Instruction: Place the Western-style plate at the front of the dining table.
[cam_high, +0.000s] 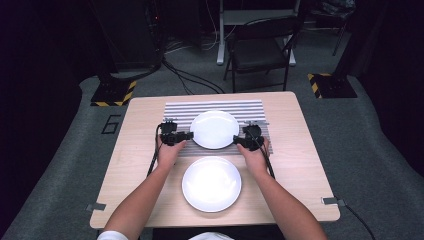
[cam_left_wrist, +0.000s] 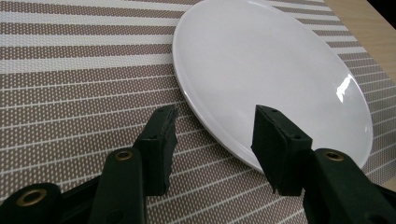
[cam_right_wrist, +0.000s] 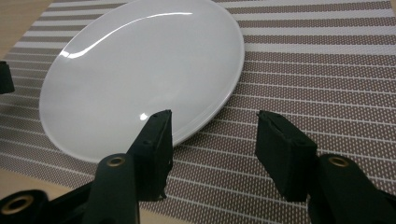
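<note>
Two hand-held grippers, left (cam_high: 184, 135) and right (cam_high: 239, 139), part-open beside plate (cam_high: 214, 129), empty.

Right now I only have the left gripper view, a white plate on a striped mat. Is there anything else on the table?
Observer: Yes, a second white plate sits on the bare table, nearer the person than the mat.
Operator: And where are the right tongs?
Observer: The right tongs are at the opposite rim of the far plate, open and not gripping it.
</note>
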